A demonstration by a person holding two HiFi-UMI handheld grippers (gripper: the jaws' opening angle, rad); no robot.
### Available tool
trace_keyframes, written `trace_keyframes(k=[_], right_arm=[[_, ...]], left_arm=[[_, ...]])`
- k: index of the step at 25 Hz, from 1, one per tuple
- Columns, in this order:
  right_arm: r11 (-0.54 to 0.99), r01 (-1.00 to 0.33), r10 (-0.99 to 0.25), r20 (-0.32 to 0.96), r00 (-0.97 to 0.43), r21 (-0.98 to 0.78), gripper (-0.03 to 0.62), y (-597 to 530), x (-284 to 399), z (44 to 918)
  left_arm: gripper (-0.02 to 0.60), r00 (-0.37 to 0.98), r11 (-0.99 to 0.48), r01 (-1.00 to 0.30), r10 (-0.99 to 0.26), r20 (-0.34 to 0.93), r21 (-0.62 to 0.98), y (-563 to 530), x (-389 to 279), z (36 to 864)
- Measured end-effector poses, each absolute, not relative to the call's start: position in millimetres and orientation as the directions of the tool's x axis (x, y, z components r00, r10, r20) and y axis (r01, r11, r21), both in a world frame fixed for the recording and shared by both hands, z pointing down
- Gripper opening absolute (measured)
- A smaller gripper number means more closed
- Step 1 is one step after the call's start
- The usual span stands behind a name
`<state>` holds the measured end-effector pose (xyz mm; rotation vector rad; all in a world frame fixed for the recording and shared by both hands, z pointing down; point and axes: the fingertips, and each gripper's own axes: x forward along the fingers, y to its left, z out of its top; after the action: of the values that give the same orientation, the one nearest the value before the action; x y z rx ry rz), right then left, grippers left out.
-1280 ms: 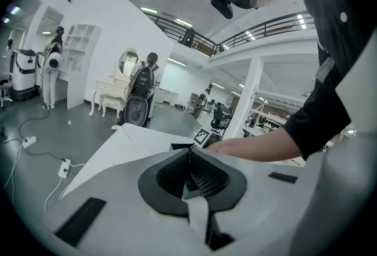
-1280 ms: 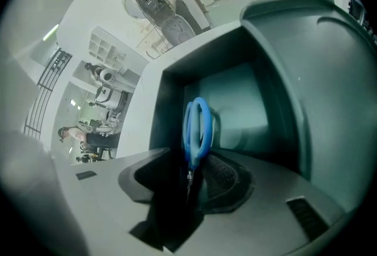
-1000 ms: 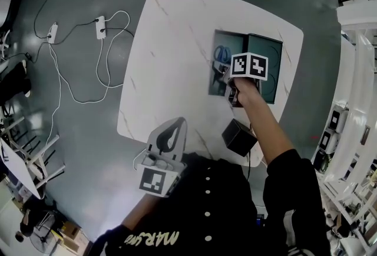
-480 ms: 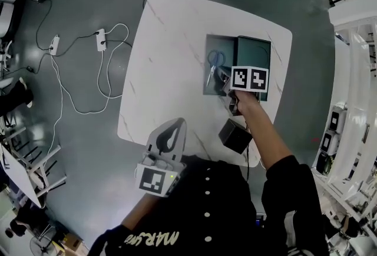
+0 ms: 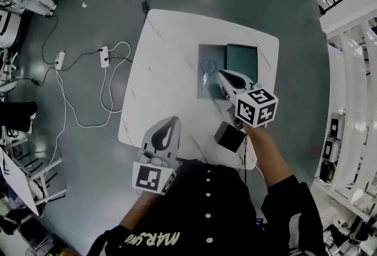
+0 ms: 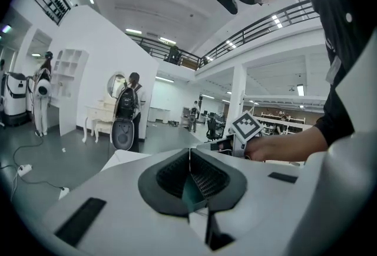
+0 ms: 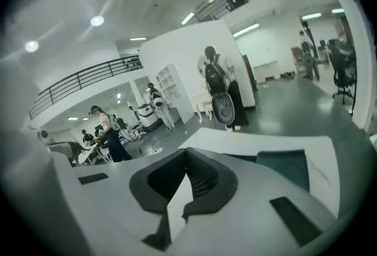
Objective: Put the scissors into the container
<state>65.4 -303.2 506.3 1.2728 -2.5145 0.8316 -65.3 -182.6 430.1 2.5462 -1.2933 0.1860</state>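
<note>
Head view, white marble-veined table [image 5: 171, 55]: rounded-square slab, smooth, with thin grey veins.
Grey-green rectangular container [image 5: 213, 91]: shallow and flat-walled. A dark teal rectangular panel [image 5: 242, 60] lies flush against its right side.
Blue-handled metal scissors [image 5: 205, 70]: slim blades and looped handles, lying flat inside the container near its left wall.
White moulded right gripper [image 5: 222, 76]: black ribbed pads, jaws pressed together with nothing between them. Tips are over the container's near right corner.
White moulded left gripper [image 5: 174, 122]: same build, jaws closed and empty, at the table's near edge.
Matt black box [image 5: 228, 138]: cuboid on the table's near edge.
</note>
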Motion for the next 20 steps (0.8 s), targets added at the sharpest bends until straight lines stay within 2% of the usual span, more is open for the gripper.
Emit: trace_keyframes(k=[4, 10, 20], right_arm=[[0.521, -0.821, -0.766, 0.294, -0.571, -0.234, 0.014, -284, 83, 447], [0.492, -0.864, -0.852, 0.147, -0.502, -0.105, 0.014, -241, 118, 385], [0.373, -0.927, -0.927, -0.045, -0.372, -0.02, 0.014, -174, 170, 320]], left_arm=[[0.031, 0.59, -0.572, -0.807, -0.78, 0.21, 0.143, -178, -61, 414], [0.031, 0.582, -0.573, -0.813, -0.798, 0.155, 0.1, -169, -56, 386], [0.031, 0.578, -0.576, -0.816, -0.814, 0.066, 0.049, -156, -50, 353]])
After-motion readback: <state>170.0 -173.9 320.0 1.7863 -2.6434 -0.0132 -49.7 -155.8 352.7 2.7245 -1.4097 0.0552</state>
